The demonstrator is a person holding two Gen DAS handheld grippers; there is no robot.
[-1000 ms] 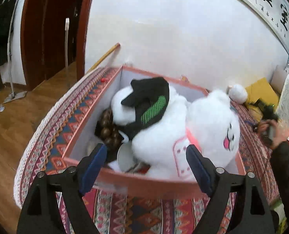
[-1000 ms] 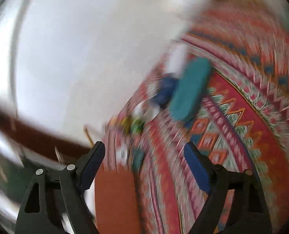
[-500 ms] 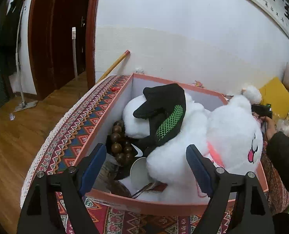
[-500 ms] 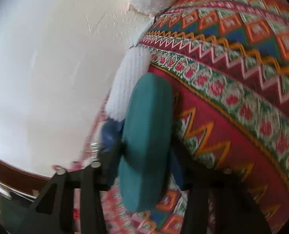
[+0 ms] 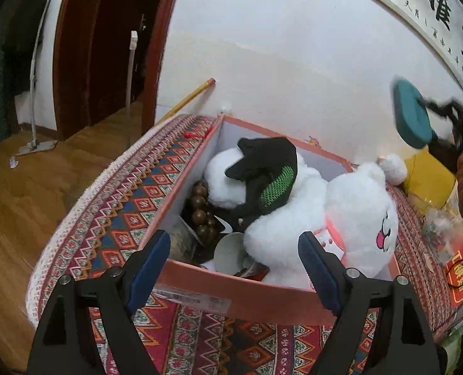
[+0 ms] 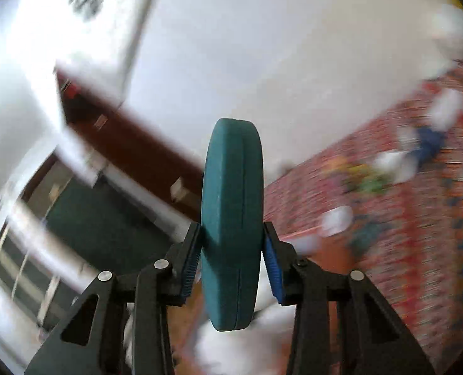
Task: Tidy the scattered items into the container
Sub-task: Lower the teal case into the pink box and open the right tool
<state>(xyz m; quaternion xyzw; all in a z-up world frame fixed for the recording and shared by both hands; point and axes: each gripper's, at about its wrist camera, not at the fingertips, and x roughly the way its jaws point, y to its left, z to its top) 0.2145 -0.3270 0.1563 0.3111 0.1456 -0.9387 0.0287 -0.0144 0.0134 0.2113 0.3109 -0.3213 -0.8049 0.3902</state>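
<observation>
A pink cardboard box [image 5: 231, 293] sits on the patterned tablecloth [image 5: 122, 206]. In it lie a big white plush toy [image 5: 350, 206], a black item with green mesh [image 5: 269, 168], brown beads [image 5: 200, 206] and a pale cup [image 5: 228, 250]. My left gripper [image 5: 231, 247] hangs open just before the box's near wall, holding nothing. My right gripper [image 6: 233, 243] has its jaws closing, and both pads press on a teal oval case [image 6: 231, 187]. In the left wrist view that case [image 5: 411, 115] is held high, to the right of the box.
Right of the box lie a white plush ball [image 5: 394, 165], a yellow item [image 5: 428, 172], a clear bag [image 5: 441, 231] and a red packet [image 5: 458, 278]. Blurred small white and blue items [image 6: 425, 143] lie on the cloth. A stick [image 5: 190, 97] leans on the wall.
My right gripper closed on the teal case lying on the cloth and lifted it well up into the air. The left gripper shifted slightly and stayed open.
</observation>
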